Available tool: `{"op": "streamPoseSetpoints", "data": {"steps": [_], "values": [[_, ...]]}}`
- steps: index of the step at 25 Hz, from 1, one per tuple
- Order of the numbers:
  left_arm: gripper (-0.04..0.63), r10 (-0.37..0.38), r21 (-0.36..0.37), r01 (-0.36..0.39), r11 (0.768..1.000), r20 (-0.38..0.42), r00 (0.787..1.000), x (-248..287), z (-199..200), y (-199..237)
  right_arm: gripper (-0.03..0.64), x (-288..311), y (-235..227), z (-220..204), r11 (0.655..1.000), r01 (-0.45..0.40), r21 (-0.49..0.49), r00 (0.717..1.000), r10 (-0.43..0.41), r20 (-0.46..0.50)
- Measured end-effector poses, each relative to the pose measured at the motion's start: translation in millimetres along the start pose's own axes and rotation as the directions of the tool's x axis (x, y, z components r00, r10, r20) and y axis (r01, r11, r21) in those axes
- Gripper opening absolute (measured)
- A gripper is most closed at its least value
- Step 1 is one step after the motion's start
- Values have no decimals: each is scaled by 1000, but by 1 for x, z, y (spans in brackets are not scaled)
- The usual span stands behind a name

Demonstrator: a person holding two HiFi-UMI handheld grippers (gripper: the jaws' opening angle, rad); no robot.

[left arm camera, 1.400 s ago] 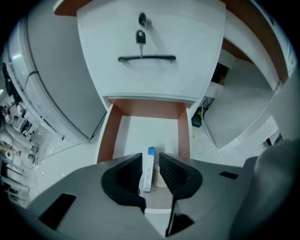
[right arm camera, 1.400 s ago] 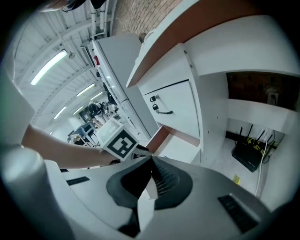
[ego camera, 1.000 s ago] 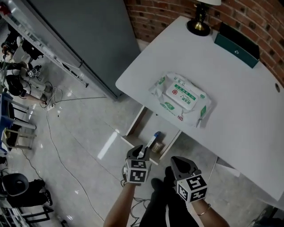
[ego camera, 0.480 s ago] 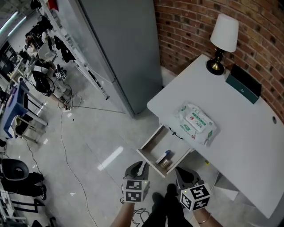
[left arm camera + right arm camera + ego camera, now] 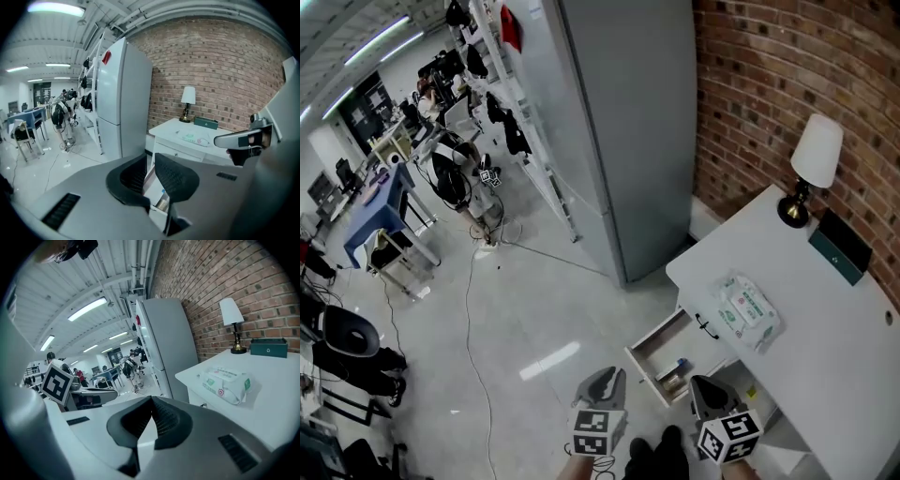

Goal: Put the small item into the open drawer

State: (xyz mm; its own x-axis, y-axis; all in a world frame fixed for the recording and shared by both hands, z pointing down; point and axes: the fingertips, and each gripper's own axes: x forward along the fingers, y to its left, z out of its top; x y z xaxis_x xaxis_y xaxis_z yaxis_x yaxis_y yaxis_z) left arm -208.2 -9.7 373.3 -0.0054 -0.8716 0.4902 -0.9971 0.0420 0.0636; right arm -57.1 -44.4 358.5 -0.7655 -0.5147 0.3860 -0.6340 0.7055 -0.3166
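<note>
The white desk's drawer stands pulled open. A small blue-capped item lies inside it beside a brownish thing. My left gripper hovers over the floor just left of the drawer; its jaws are closing, a narrow gap still shows, and nothing is between them. In the left gripper view the drawer shows through that gap. My right gripper hangs in front of the desk, below the drawer, jaws together and empty. In the right gripper view the tips meet.
A wipes pack, a table lamp and a dark green box sit on the desk against a brick wall. A tall grey cabinet stands left of it. Cables trail over the glossy floor; chairs and people are far left.
The head view has backed off and risen, so desk and drawer shrank toward the lower right. Both grippers have dropped to the bottom edge, farther from the drawer.
</note>
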Motion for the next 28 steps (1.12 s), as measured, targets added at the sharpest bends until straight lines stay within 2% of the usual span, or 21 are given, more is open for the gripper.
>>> {"op": "streamPoseSetpoints", "data": {"steps": [12,22,28], "values": [[66,102,-87,-93,992,112,988,-87,34,34,8,-12,58,50,994,-82,-69,995,86,52],[61,214,-135,-193,972,162,963,-138,40,58,6,-17,87,70,984,-150,-96,984,158,78],[54,258,-163,-227,960,206,944,-160,50,65,6,-19,96,77,976,-194,-100,973,205,106]]}}
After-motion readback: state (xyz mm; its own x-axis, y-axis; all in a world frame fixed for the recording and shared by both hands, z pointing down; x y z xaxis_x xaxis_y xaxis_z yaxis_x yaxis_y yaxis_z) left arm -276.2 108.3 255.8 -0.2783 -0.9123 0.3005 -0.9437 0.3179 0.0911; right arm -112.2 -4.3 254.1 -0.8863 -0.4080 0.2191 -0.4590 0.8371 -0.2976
